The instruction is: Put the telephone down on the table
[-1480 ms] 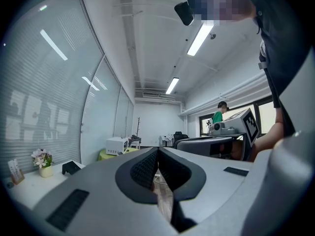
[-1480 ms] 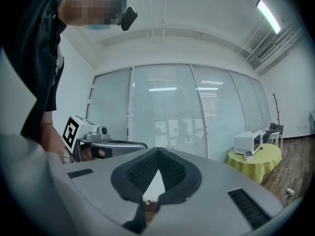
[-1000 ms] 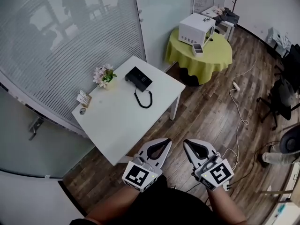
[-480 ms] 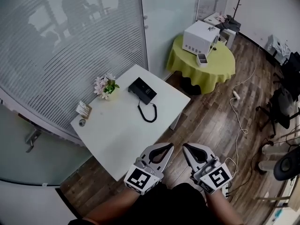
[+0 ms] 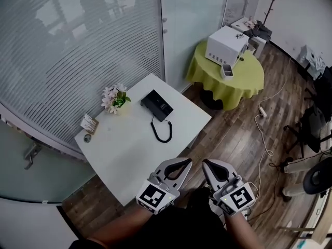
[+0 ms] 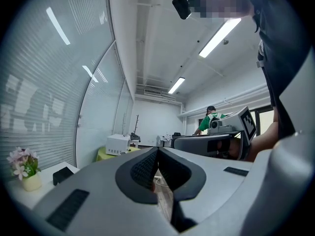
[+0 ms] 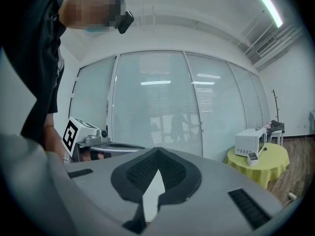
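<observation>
On the white table [image 5: 136, 148] lies one black telephone [image 5: 156, 105], flat, toward the far edge by the glass wall. Its one coiled cord [image 5: 164, 132] loops from it across the tabletop toward the table's near side. Left of the telephone, at the table's far left corner, stands one small pot of pale flowers [image 5: 115, 98]. Further along that left edge sit one small card stand [image 5: 89, 123] and one tiny round thing [image 5: 86, 137], too small to tell.

Two grippers hang off the table's near corner, over the wooden floor and well apart from the telephone. The left gripper [image 5: 188, 162] has its jaws pressed together at the tips with nothing between them, as its own view [image 6: 157, 149] shows. The right gripper [image 5: 205, 163] is likewise closed and empty [image 7: 156, 150]. The two are side by side, tips near each other.

Beyond the white table's right corner stands a second table, a round one under a yellow-green cloth [image 5: 228, 83]. It bears one white boxy appliance [image 5: 226, 41] and one small white container [image 5: 226, 70]. One power strip [image 5: 262, 110] lies on the floor to the right of that.
</observation>
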`<action>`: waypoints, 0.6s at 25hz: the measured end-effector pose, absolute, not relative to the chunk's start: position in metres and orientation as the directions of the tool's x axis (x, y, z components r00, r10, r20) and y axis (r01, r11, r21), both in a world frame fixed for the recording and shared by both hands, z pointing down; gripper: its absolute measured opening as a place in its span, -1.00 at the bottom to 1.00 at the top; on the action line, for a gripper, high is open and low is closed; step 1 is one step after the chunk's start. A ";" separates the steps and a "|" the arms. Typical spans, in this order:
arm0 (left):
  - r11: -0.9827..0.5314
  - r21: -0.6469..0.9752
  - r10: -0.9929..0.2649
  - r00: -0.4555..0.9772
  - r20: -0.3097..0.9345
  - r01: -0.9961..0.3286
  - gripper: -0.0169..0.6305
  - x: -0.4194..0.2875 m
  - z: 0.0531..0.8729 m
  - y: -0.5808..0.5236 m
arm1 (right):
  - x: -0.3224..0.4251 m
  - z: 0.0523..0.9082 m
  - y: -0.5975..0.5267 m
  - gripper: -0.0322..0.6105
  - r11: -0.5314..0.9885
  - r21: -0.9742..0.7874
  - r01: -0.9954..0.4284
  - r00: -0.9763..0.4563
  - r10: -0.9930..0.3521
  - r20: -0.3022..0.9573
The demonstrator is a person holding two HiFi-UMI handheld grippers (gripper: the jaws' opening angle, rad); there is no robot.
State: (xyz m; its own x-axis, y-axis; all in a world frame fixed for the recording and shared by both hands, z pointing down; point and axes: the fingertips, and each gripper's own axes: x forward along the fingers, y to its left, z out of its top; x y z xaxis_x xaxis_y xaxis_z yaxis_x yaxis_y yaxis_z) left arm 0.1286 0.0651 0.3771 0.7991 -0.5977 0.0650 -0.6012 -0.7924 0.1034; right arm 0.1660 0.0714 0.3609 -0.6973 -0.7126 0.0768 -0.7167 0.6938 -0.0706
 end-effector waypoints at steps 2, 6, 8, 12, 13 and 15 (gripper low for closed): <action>-0.782 0.107 -0.611 0.789 0.056 -0.614 -0.92 0.135 0.377 0.050 | 0.173 0.362 0.057 -0.84 0.706 -0.066 -0.705 -0.709 -0.702 0.073; -0.767 0.088 -0.632 0.772 0.068 -0.636 -0.91 0.157 0.375 0.020 | 0.190 0.352 0.025 -0.84 0.733 -0.079 -0.676 -0.737 -0.674 0.049; -0.759 0.071 -0.643 0.762 0.080 -0.648 -0.92 0.168 0.371 0.004 | 0.200 0.348 0.006 -0.83 0.748 -0.085 -0.658 -0.752 -0.657 0.043; -0.713 0.078 -0.691 0.717 0.091 -0.697 -0.92 0.189 0.372 -0.031 | 0.222 0.343 -0.032 -0.84 0.790 -0.088 -0.607 -0.794 -0.608 0.023; -0.703 0.074 -0.701 0.706 0.100 -0.708 -0.92 0.194 0.372 -0.039 | 0.229 0.346 -0.041 -0.84 0.799 -0.085 -0.596 -0.803 -0.596 0.024; -0.681 0.070 -0.722 0.685 0.100 -0.729 -0.92 0.205 0.370 -0.054 | 0.243 0.354 -0.056 -0.83 0.814 -0.079 -0.576 -0.818 -0.574 0.044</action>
